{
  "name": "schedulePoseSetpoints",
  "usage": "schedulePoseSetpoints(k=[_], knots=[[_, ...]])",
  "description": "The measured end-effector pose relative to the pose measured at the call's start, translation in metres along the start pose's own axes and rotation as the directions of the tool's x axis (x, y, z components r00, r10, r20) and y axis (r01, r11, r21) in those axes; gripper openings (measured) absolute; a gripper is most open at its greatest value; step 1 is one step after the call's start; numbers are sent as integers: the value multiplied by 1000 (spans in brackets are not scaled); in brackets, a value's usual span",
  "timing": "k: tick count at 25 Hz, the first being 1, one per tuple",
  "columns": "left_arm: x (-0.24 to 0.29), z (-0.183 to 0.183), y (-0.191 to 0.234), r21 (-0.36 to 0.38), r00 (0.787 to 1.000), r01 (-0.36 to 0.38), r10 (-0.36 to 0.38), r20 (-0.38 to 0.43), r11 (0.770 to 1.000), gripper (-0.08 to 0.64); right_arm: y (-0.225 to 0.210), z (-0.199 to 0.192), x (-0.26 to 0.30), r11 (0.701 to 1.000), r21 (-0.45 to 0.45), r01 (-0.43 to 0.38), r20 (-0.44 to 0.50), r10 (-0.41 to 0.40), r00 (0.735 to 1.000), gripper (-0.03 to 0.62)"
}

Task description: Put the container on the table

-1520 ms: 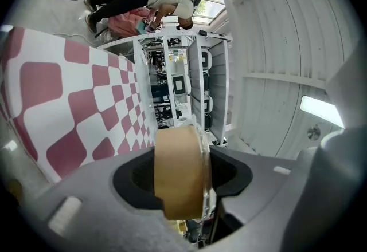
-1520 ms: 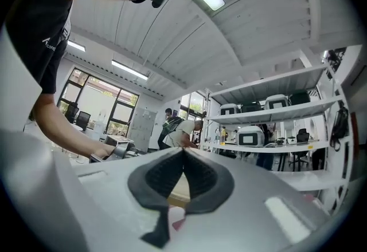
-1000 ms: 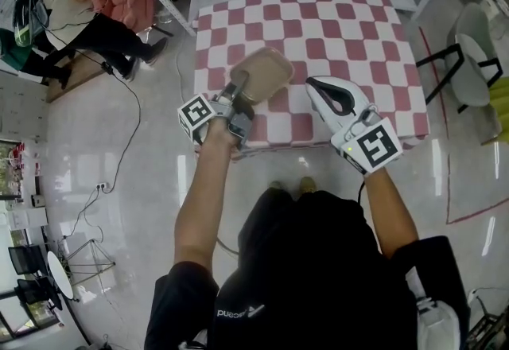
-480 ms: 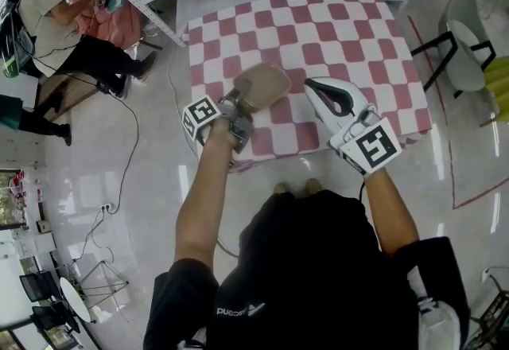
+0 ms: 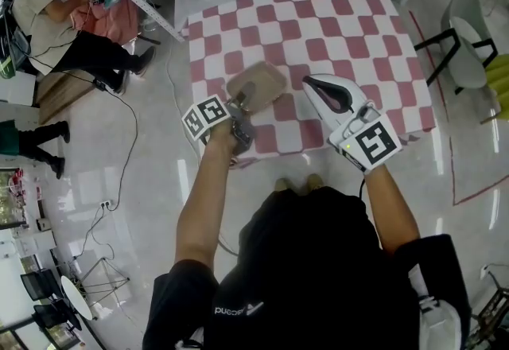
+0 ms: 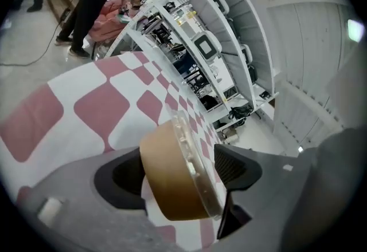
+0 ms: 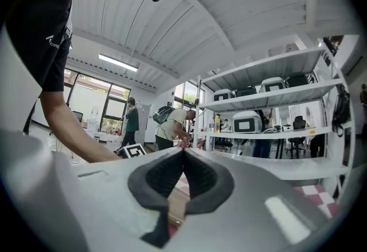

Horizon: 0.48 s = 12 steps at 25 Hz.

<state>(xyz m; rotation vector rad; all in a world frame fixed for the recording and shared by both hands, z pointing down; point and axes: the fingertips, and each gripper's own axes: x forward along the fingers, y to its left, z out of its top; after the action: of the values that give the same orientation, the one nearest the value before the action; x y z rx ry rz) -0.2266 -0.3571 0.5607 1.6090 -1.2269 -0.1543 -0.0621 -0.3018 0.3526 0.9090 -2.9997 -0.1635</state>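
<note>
L gripper (image 5: 243,99) jaws opening, gap at one pad, tan clear-lidded container (image 5: 258,84) between them on checked table (image 5: 358,22) near edge, so I read this as release; R gripper (image 5: 308,83) closed, empty, parked alongside, clear.

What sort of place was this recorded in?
Probably a robotics lab or workshop rather than a home: metal shelving stacked with equipment, a cable trailing over a glossy floor, and one checkered-cloth table.
</note>
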Motion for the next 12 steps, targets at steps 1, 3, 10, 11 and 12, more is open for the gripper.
schedulePoseSetpoints(k=[1,3,10,11,12], knots=[[-1,-1,1,37,1000,-17,17,-10,999,356,0,-1,1,1000,2,-2,-1,2,1000,2],[-2,-5,5,102,998,-49,52,-33,994,379,2,-2,3,1000,5,-6,-2,6,1000,2],[-7,-10,11,243,992,-104,119,-52,964,474,7,-5,5,1000,6,-14,-4,14,1000,2],[-7,-10,12,251,991,-107,123,-49,962,480,7,-5,5,1000,6,-14,-4,14,1000,2],[-8,-10,13,260,990,-115,131,-43,959,483,7,-5,5,1000,6,-13,-2,13,1000,2]])
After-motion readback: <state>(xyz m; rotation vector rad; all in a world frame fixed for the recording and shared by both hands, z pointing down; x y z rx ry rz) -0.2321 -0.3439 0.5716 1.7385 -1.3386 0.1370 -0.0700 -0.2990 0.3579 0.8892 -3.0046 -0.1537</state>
